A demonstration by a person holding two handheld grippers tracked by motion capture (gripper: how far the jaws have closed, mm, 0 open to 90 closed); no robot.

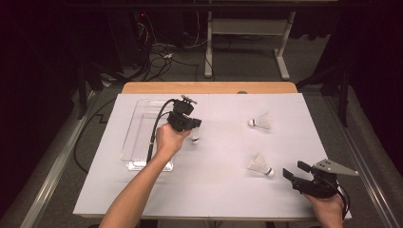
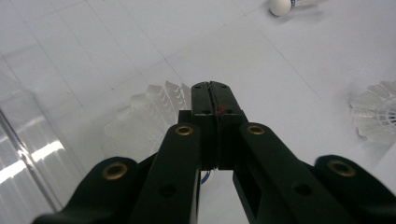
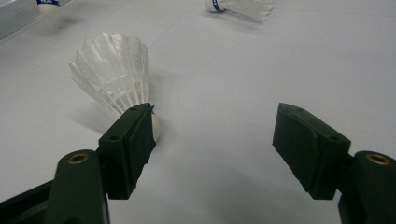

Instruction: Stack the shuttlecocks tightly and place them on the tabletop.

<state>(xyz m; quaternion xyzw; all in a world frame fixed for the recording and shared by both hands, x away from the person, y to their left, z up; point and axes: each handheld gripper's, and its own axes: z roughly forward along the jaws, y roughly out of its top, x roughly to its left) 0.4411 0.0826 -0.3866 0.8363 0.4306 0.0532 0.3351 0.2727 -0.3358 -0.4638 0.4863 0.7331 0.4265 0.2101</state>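
Note:
My left gripper (image 1: 192, 124) hangs above the white table cover, just right of a clear tray (image 1: 135, 124). Its jaws are shut on the feather skirt of a white shuttlecock (image 2: 149, 114), whose cork (image 1: 195, 138) hangs below. Two more shuttlecocks lie on the right half: one farther off (image 1: 260, 121) and a nearer one (image 1: 259, 165). My right gripper (image 1: 293, 169) rests low at the near right, open. In the right gripper view the nearer shuttlecock (image 3: 114, 70) lies against the left jaw, its cork partly hidden behind the pad, and the gap between the pads (image 3: 308, 144) is bare.
The clear tray (image 2: 23, 140) stands left of centre, with a black cable running over it. The white cover (image 1: 214, 185) lies on a wooden table. Beyond the table stand a desk frame (image 1: 247, 28) and floor cables (image 1: 161, 52).

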